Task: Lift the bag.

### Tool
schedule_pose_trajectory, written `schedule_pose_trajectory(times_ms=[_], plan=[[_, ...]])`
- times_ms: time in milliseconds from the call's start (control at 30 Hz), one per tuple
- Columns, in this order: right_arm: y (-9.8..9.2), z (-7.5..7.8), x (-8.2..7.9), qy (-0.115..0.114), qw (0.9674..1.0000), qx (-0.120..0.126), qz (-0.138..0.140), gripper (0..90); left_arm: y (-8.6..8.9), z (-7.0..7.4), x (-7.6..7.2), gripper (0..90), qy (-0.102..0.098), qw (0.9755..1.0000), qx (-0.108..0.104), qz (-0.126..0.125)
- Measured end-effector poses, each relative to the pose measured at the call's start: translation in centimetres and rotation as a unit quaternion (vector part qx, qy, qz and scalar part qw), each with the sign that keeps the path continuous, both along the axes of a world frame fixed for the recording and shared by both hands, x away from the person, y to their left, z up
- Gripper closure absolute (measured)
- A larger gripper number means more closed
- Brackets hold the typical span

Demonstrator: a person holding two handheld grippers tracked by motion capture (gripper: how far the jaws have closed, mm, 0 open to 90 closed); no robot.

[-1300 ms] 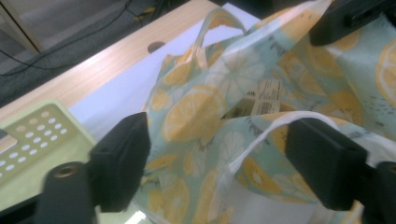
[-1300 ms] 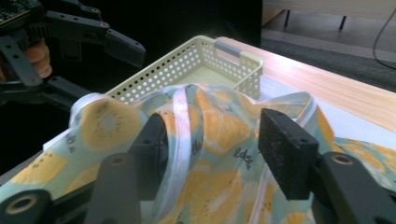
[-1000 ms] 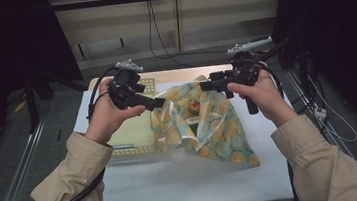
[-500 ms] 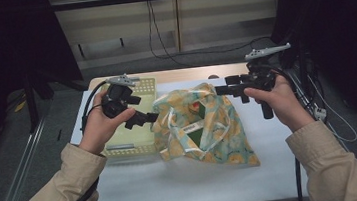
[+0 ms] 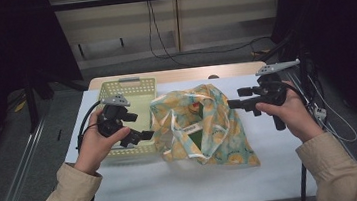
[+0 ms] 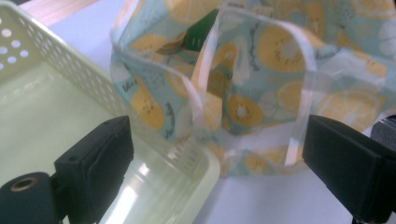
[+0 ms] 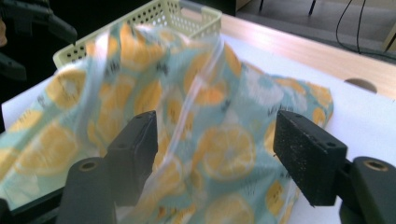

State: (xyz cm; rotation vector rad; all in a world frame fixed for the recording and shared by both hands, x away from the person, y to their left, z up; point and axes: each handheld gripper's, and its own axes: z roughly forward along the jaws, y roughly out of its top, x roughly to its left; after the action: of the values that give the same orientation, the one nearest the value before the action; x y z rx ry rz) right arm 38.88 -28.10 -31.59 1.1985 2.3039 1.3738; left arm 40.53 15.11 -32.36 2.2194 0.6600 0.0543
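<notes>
The fruit-print bag [image 5: 204, 125] lies at the centre of the high view on the white table [image 5: 175, 186], its mouth open and facing the top of the frame. The fabric is pale teal with orange citrus slices. White strap handles [image 6: 303, 70] arch over the opening in the left gripper view. Inside the mouth a dark green item [image 5: 196, 140] is visible; what it is cannot be told.

The pale green perforated basket [image 5: 138, 92] stands left of centre in the high view, touching the bag's left edge. In the left gripper view its floor at the lower left appears bare, and the bag's fabric rests against its rim.

The left gripper [image 5: 142, 135] sits at the left of the high view, over the basket's near right corner, just beside the bag. In the left gripper view its jaws stand spread, with the bag's handles and the basket corner between them and no pad pressing on either.

The right gripper [image 5: 234, 103] sits at the right of the high view, close to the bag's right edge. Its jaws have just been opening. In the right gripper view they stand apart, framing the bag's fabric and a strap without pinching them.
</notes>
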Motion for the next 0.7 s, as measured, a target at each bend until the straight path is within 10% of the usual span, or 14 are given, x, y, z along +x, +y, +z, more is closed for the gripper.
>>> schedule_pose_trajectory(times_ms=[700], plan=[[-2.1, -5.2, -3.8, 0.0, 0.9992, -0.038, 0.01, 27.7, 1.4, -2.7, -3.6, 8.8, -0.002, 1.0, 0.007, -0.003]])
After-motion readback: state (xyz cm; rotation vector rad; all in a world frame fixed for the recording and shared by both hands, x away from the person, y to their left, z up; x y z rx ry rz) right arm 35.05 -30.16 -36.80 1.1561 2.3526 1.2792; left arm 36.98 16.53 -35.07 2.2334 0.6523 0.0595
